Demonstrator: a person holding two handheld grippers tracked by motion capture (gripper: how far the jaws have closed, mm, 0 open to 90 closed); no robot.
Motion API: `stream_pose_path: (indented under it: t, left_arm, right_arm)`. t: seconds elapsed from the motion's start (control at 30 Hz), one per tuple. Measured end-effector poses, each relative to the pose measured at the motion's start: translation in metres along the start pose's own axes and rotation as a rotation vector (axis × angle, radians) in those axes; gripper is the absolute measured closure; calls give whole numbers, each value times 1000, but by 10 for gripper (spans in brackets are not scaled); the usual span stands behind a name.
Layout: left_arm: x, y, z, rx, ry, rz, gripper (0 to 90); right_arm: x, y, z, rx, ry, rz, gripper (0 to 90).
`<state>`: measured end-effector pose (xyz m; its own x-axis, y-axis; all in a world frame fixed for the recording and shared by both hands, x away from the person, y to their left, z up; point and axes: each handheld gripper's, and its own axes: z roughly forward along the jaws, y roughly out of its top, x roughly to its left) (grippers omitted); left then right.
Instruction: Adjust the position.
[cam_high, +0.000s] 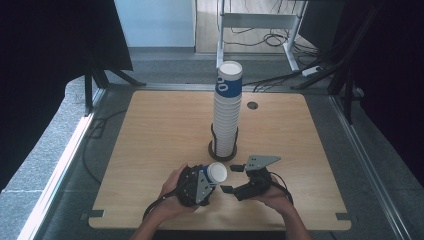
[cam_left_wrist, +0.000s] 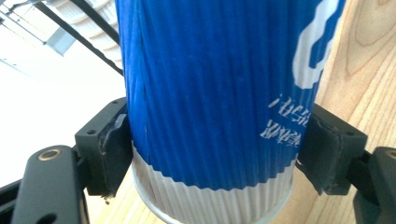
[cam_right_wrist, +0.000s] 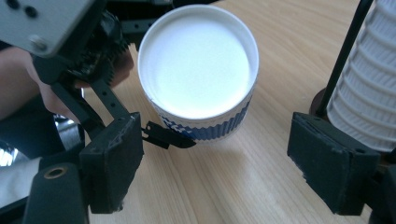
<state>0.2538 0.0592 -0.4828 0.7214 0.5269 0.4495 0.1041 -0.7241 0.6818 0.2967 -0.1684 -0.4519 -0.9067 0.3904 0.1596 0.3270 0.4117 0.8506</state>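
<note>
High view: the left gripper (cam_high: 212, 176) holds a blue paper cup (cam_high: 215, 173) on its side near the table's (cam_high: 150, 130) front edge, mouth turned toward the right gripper (cam_high: 231, 178), probably to present the rim. Behind stands the tall cup stack (cam_high: 227, 112) in its wire holder (cam_high: 222, 149).

Left gripper view: both pads (cam_left_wrist: 112, 149) press the cup's (cam_left_wrist: 210, 93) ribbed wall just above its white base band, a firm grip low on the body.

Right gripper view: the jaws stand wide and empty, apart from the cup (cam_right_wrist: 198, 70), whose white mouth faces them, seemingly ready to take it.
</note>
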Motion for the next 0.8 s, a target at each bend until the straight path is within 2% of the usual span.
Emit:
stream_pose_path:
  t: [0.17, 0.47, 0.57, 0.8]
  left_arm:
    - [-6, 1, 3, 10, 28, 37, 204]
    - [-19, 5, 9, 49, 75, 125, 204]
    - [-22, 7, 10, 54, 84, 142, 203]
    - [-25, 9, 11, 51, 70, 142, 201]
  right_arm:
    - [0, 0, 1, 23, 8, -5, 185]
    - [2, 0, 9, 28, 12, 4, 184]
    - [3, 0, 12, 31, 14, 2, 185]
    - [3, -1, 20, 34, 21, 15, 220]
